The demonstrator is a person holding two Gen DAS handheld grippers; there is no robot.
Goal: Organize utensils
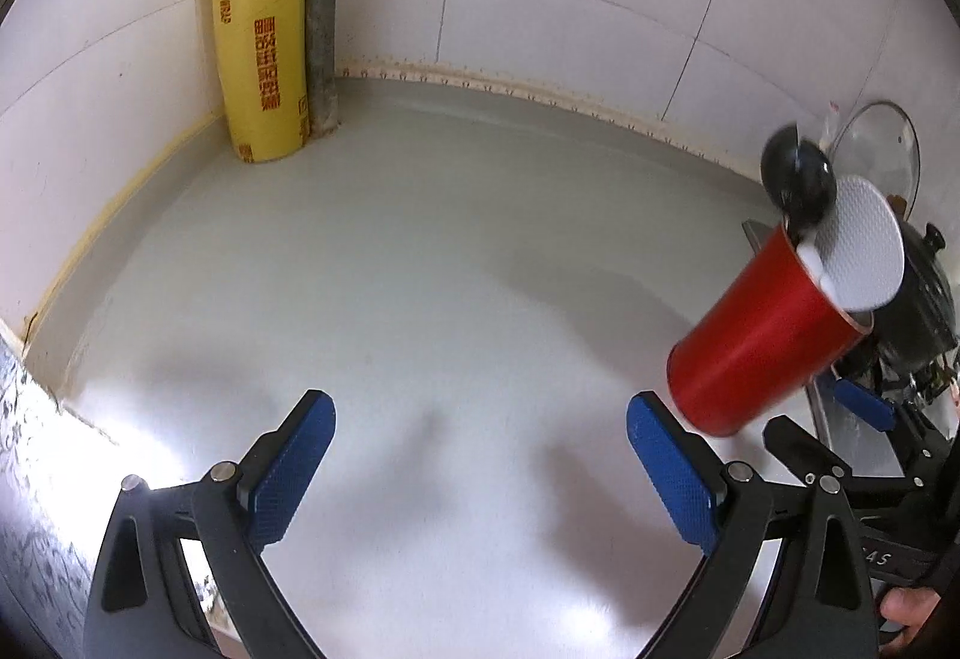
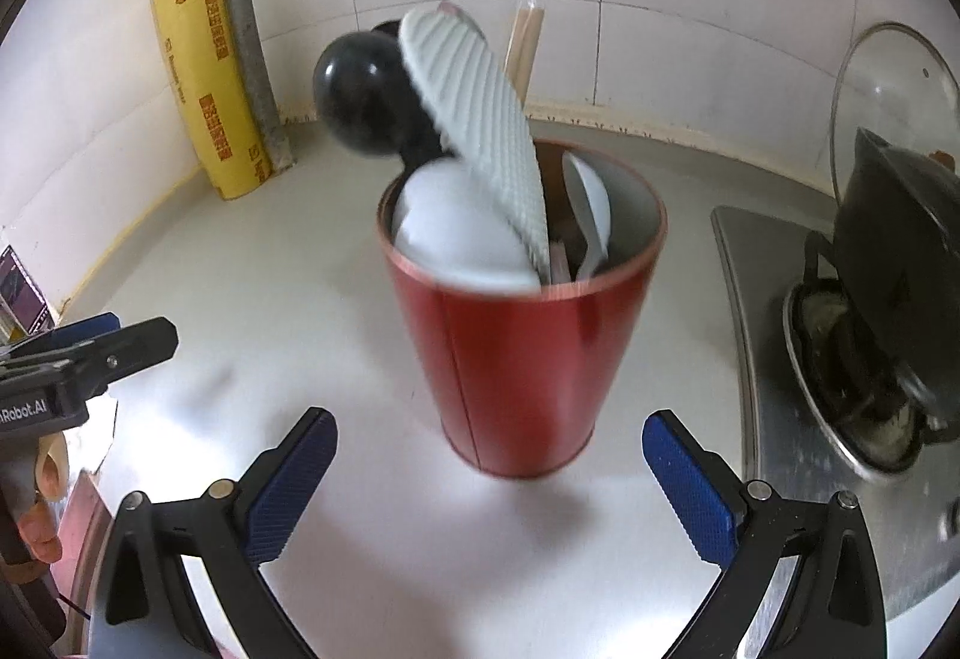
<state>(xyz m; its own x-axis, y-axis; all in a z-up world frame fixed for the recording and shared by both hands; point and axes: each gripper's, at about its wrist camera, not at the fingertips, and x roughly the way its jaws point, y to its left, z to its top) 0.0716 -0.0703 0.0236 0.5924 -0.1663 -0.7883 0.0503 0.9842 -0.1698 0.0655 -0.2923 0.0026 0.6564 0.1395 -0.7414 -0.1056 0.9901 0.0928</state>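
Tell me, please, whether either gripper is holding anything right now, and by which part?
Nothing is held: the left gripper and the right gripper are both open and empty, the red cup standing free ahead.

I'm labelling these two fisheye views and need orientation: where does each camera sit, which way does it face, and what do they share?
Left wrist view: mounted on the left tongs, angled down at the bare grey countertop and tiled corner; its own open blue-padded fingers show, and the right tongs at the right edge.
Right wrist view: mounted on the right tongs, angled down at the red metal utensil cup; open fingers and the left tongs show.
Shared: the red cup, yellow cling-wrap box, glass lid.
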